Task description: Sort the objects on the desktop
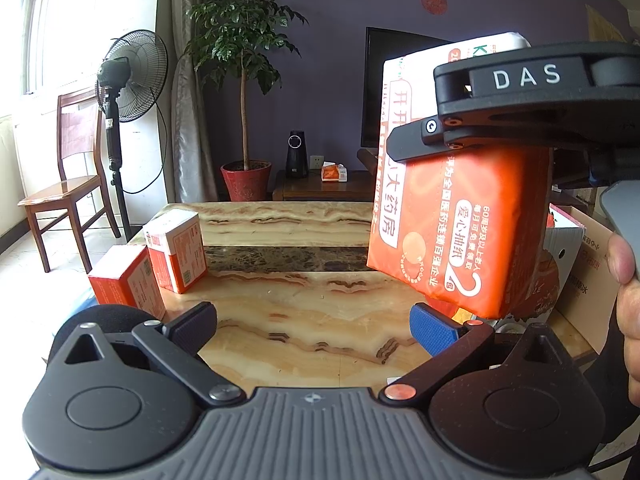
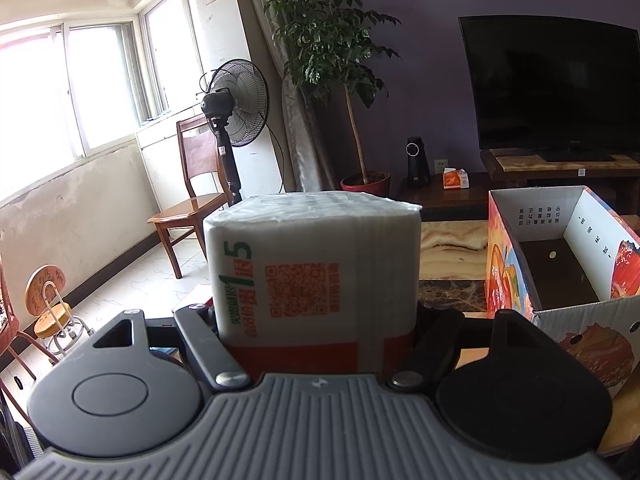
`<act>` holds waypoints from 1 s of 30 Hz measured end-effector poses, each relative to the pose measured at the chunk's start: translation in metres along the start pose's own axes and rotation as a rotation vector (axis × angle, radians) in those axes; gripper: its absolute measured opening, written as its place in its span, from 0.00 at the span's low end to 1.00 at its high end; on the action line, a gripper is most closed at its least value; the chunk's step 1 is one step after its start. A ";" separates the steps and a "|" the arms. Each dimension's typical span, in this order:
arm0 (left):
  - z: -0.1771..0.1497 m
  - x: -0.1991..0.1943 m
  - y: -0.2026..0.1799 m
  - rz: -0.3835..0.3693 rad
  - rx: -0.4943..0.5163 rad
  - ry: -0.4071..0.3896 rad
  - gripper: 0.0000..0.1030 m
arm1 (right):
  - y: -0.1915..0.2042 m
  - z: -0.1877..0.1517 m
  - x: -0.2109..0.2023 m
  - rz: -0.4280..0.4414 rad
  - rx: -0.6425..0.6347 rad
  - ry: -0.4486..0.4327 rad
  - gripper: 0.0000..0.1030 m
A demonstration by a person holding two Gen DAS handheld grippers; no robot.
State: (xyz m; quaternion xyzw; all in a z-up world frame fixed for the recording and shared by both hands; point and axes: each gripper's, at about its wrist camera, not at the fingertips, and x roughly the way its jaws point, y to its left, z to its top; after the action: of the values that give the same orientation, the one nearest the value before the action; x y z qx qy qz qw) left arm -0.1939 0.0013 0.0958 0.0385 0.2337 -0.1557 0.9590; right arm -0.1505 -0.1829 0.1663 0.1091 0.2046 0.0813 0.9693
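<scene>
The right gripper has its jaws spread wide and clamped on a pack of tissues, one finger against each side of it. The pack, white on top and orange-red below, stands upright between the fingers and is held up off the counter. From the left wrist view the same pack hangs in the air at the right, with a black finger of the right gripper pressed across its orange face, and part of a hand shows at the right edge.

The left gripper holds nothing: its jaws stand wide apart, one black pad and one blue pad, with only bare marbled counter between them.

Two small orange and white boxes stand close together at the left edge of the counter. An open cardboard box with printed sides sits on the counter to the right of the held pack; its inside looks empty.

Behind the counter are a potted tree in a red pot, a standing fan, a wooden chair, a dark television on a low stand, and windows on the left wall.
</scene>
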 end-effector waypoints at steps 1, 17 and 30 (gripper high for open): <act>0.000 0.000 0.000 0.000 0.000 0.000 0.99 | 0.000 0.000 0.000 0.000 0.000 0.000 0.75; 0.001 0.000 0.000 0.001 0.000 0.002 0.99 | 0.000 -0.001 -0.002 0.003 -0.002 0.006 0.75; 0.001 -0.002 -0.002 0.003 0.003 0.004 0.99 | 0.002 -0.002 -0.001 0.010 -0.005 0.019 0.75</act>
State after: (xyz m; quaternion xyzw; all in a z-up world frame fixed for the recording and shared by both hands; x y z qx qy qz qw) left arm -0.1957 -0.0004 0.0975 0.0406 0.2353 -0.1547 0.9587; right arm -0.1520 -0.1813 0.1655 0.1068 0.2129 0.0877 0.9673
